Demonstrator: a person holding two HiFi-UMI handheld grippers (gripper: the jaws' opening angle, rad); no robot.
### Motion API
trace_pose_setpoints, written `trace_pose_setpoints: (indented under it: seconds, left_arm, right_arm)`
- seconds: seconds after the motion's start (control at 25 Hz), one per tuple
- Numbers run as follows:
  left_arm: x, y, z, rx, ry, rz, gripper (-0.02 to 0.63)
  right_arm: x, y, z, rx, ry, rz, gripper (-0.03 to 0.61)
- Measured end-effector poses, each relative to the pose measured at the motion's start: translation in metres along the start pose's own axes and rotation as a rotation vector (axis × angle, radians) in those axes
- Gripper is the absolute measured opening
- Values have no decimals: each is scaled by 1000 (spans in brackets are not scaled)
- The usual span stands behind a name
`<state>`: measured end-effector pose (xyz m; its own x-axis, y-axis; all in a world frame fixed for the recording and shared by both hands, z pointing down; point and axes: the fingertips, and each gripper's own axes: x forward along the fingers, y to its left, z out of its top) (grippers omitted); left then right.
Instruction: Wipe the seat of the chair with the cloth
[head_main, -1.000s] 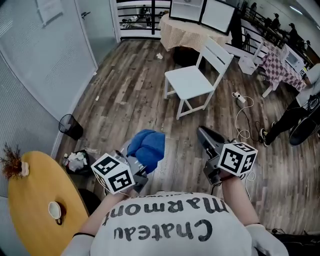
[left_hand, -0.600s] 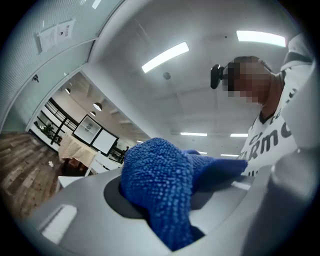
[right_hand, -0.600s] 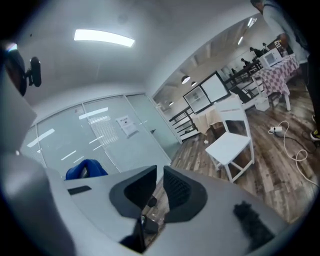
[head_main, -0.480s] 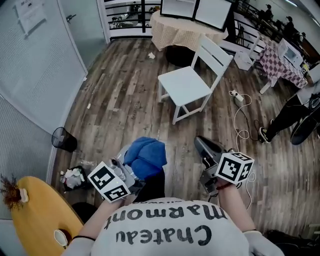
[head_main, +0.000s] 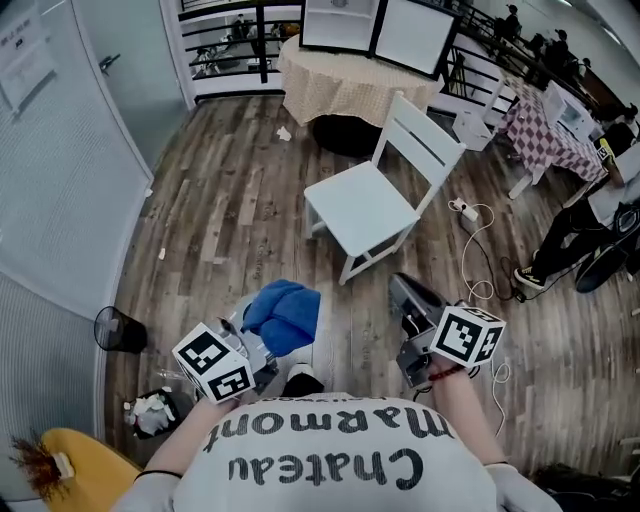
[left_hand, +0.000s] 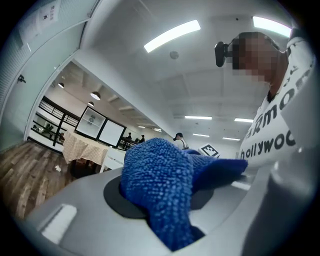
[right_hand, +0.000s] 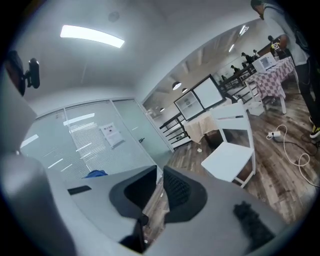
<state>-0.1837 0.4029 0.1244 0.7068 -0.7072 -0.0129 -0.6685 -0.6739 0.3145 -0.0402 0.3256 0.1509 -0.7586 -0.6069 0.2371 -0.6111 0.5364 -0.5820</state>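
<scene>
**A:** At left?
**B:** The left gripper (head_main: 252, 348), its jaws clamped on the bunched blue cloth (head_main: 283, 305).
**A:** Centre?
**B:** The white chair (head_main: 362, 207), well apart from the cloth. Its seat looks untouched, so all the wiping appears to remain.
**A:** Right?
**B:** The right gripper (head_main: 410, 296), its jaws a slit apart and holding nothing.

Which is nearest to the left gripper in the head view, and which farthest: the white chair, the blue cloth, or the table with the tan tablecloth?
1. The blue cloth, clamped in the left gripper.
2. The white chair, on the floor ahead, slightly to the right.
3. The table with the tan tablecloth, beyond the chair, at the top.
</scene>
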Motion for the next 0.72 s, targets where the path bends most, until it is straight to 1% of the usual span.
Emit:
trace_pose_setpoints:
  seconds: [0.12,0.24,0.32,0.4,0.48,0.6,0.72]
  left_arm:
    - [6,36,21,14,14,-28,127]
    - [16,73,41,-32,-17,-46,127]
    - [24,96,51,-53,-49,-57,127]
    - [34,113,56,-54,-77,-67,127]
    - [46,126,57,-52,-81,-73,127]
    - [72,143,52,-70,-49,-77,127]
    - [101,159,50,-119,-33,-75,127]
  right_arm:
    - [40,2,15,19,2,-4,51]
    - [77,3,23,28,-8,-9,51]
    - [95,2,25,3,-5,-18,51]
    - [104,-9,26,-33,5,-57,51]
    - [105,-28,29,-37,6,-115,51]
    - [100,-61,44,40,-34,-174,51]
    - [98,-91,56,125,-62,-202,51]
